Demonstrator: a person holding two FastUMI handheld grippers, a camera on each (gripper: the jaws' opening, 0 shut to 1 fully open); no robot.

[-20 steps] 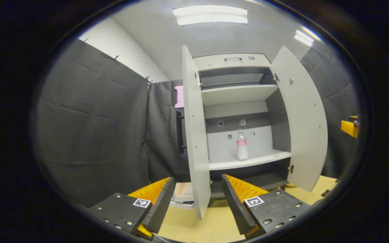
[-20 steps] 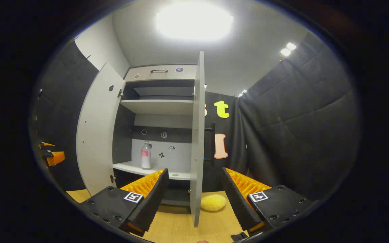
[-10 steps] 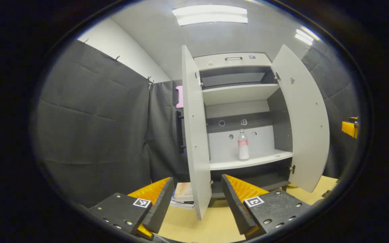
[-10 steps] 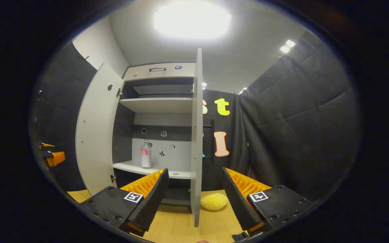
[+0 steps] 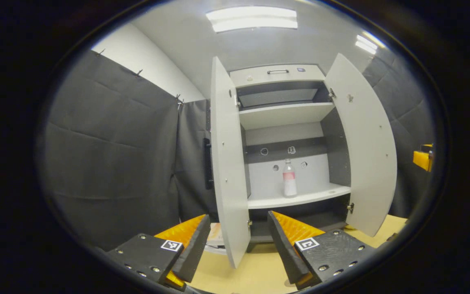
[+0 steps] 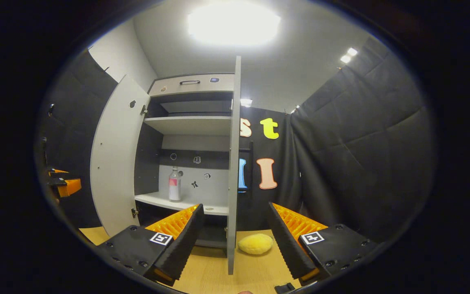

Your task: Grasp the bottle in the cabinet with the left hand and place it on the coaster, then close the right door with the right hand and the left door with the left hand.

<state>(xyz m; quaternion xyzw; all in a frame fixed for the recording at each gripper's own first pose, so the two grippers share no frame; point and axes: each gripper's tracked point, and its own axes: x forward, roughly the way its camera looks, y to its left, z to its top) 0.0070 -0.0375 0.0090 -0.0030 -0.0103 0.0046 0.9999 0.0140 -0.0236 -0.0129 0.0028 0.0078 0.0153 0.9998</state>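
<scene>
Nothing of the task is done yet. The bottle (image 5: 289, 178) stands upright on the lower shelf (image 5: 300, 199) of the cabinet (image 5: 278, 75), far ahead of the left gripper (image 5: 238, 241) and a little to the right of its line. The left gripper is spread wide and holds nothing; the edge of the left door (image 5: 227, 163) rises just ahead, between its two fingers. The right door (image 5: 367, 139) stands open, to the right of the bottle.

In the right gripper view, the right gripper (image 6: 235, 239) is also spread and empty. The edge of the right door (image 6: 232, 163) is directly ahead of it, between its fingers, and the bottle (image 6: 174, 184) is beyond, to the left of the gripper's line. The left door (image 6: 114, 159) is open too. A yellow soft thing (image 6: 255, 243) lies on the surface (image 6: 214, 277) just ahead, near the foot of the right door. The left gripper (image 6: 65, 185) shows far to the left.

I cannot make out the coaster with certainty. All steps are left: to reach the bottle, to grasp it, to carry it to the coaster, then to close the right door and the left door
</scene>
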